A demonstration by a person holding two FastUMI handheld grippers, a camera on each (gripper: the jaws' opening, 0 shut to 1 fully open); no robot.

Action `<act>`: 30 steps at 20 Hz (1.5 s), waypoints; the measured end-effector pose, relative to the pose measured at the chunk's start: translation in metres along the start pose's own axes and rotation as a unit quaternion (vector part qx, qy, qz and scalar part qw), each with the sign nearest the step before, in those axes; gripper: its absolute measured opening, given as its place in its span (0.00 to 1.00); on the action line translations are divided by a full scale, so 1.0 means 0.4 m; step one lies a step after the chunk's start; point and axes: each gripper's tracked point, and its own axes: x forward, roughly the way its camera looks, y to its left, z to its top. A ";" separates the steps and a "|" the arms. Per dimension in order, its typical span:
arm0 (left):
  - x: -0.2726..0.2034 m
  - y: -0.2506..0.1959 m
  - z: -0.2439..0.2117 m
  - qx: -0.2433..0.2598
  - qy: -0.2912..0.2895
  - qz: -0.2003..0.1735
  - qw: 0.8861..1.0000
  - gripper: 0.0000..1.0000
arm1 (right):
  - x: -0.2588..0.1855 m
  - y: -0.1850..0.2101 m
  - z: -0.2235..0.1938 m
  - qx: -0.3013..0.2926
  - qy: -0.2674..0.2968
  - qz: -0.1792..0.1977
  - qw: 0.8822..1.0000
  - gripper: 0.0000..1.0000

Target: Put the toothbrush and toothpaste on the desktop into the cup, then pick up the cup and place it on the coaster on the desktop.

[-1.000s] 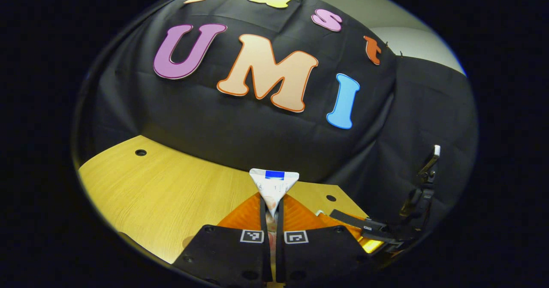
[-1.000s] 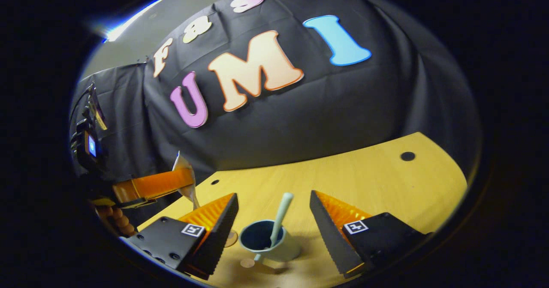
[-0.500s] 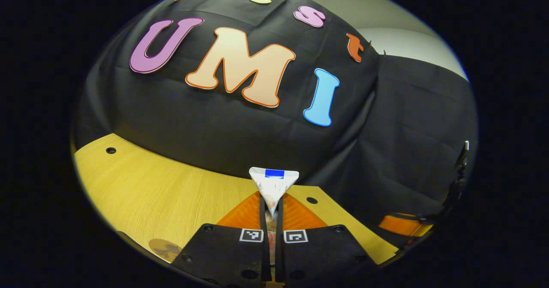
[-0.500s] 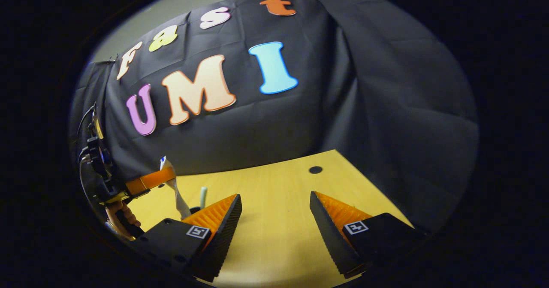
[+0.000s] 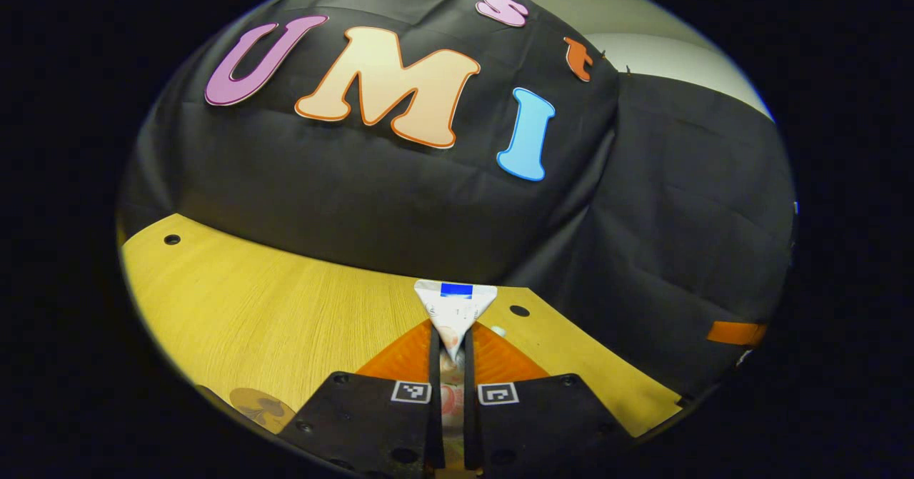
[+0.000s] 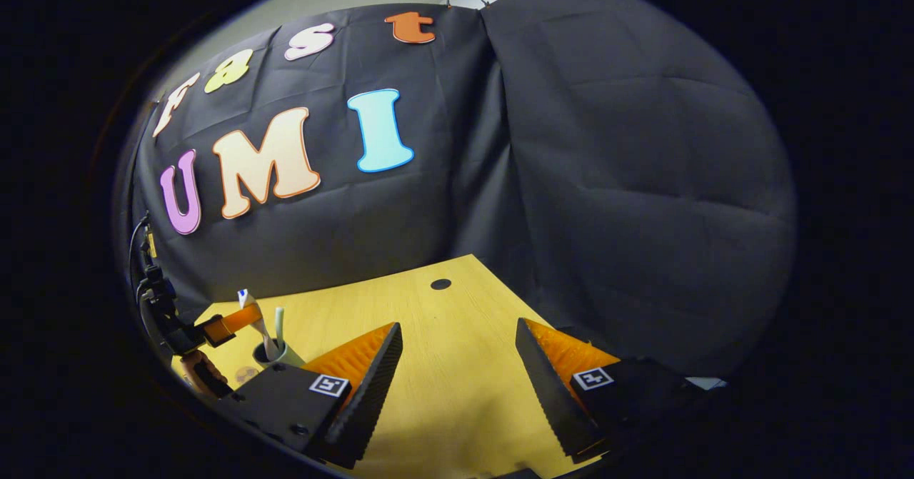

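Left tool (image 5: 448, 354) clamped around toothpaste (image 5: 455, 309)

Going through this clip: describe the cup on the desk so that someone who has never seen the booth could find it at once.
Start from the wooden desk that runs along the black cloth wall. In the right gripper view the cup stands far off at the left, just beside the left tool that pinches the toothpaste tube. It is the one open vessel, with a pale toothbrush sticking upright out of it.
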 end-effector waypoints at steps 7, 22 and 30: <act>-0.048 -0.010 0.017 0.017 -0.003 -0.010 1.000 0.49 | -0.023 0.062 -0.038 0.004 0.006 0.027 1.000 0.98; -0.374 0.322 0.087 0.034 0.007 0.140 0.989 0.94 | 0.027 0.520 -0.112 -0.052 0.110 0.226 0.966 0.98; -0.561 0.568 0.077 0.018 0.005 0.266 0.964 0.94 | 0.050 0.680 -0.276 -0.136 0.244 0.265 0.923 0.98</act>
